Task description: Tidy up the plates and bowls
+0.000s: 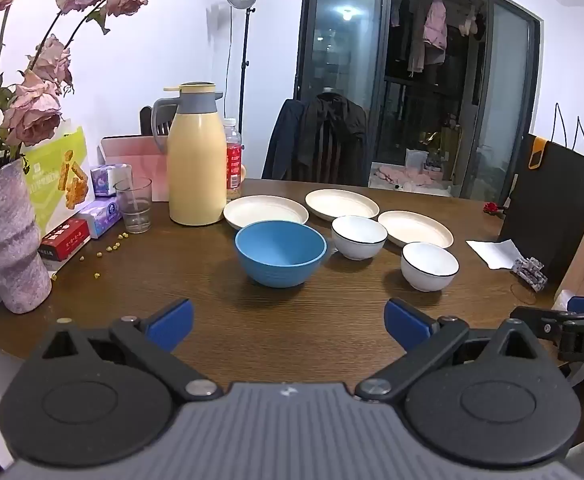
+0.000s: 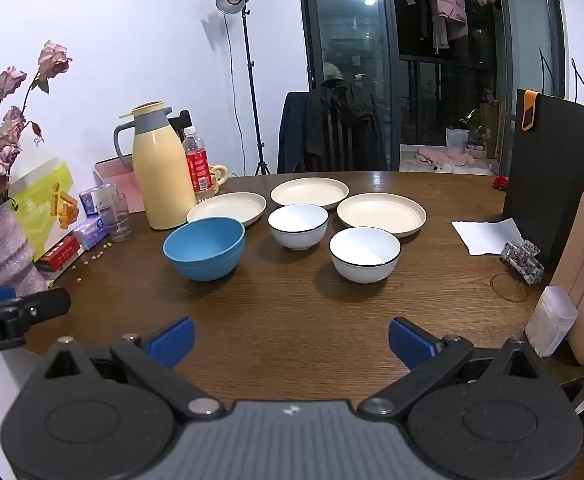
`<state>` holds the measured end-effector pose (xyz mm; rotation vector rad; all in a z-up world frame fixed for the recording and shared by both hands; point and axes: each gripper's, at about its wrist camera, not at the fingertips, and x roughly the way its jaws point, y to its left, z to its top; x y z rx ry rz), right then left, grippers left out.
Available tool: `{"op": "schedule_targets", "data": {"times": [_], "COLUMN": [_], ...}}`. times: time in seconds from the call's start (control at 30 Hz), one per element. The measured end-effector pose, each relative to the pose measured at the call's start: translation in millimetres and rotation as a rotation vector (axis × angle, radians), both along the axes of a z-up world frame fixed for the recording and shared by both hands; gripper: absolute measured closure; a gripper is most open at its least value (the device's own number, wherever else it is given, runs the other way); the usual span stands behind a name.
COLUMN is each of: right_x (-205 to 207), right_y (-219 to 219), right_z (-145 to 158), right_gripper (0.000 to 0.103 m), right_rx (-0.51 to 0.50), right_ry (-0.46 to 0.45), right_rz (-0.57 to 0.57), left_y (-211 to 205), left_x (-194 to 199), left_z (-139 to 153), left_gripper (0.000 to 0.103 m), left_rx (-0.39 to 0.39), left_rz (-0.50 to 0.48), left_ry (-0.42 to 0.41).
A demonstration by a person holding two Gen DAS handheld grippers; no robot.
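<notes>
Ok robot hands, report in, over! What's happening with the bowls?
Left gripper and right gripper open, empty. Blue bowl, two white bowls, three cream plates unstacked. Nothing blocking them.

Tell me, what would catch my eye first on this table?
Probably the blue bowl, the one bright thing among three cream plates and two white bowls mid-table. Behind it to the left stands a tall yellow thermos jug, and wilted pink roses lean from a vase at the left edge.
</notes>
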<state>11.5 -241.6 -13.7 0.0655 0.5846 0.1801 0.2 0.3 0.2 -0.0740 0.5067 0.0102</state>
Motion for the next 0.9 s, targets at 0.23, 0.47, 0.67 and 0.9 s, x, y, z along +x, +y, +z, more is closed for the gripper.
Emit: {"op": "schedule_targets", "data": {"times": [0.23, 0.47, 0.67, 0.9], "right_x": [-0.3, 2.4, 4.0, 4.7], "right_y": [-2.2, -6.5, -2.8, -1.2], "right_z": [0.4, 1.1, -2.8, -3.0], "right_gripper": [0.000, 0.000, 0.000, 0.000], "right_rx": [0.003, 0.007, 0.010, 0.010], "right_ry": [-0.004, 0.002, 0.007, 0.009], "right_rz": [0.001, 0.000, -0.007, -0.007], "left_y": [2.2, -0.2, -1.4, -0.6], "left_x": [1.5, 0.9, 2.3, 6.5], "left_z": [2.2, 2.1, 1.8, -4.0], "left_gripper": [0.000, 0.000, 0.000, 0.000], "left_rx": [-0.006, -0.003, -0.002, 0.002], "left_rz": [-0.008, -0.008, -0.006, -0.002], "left_ry": [-0.002, -0.006, -0.004, 0.003]}}
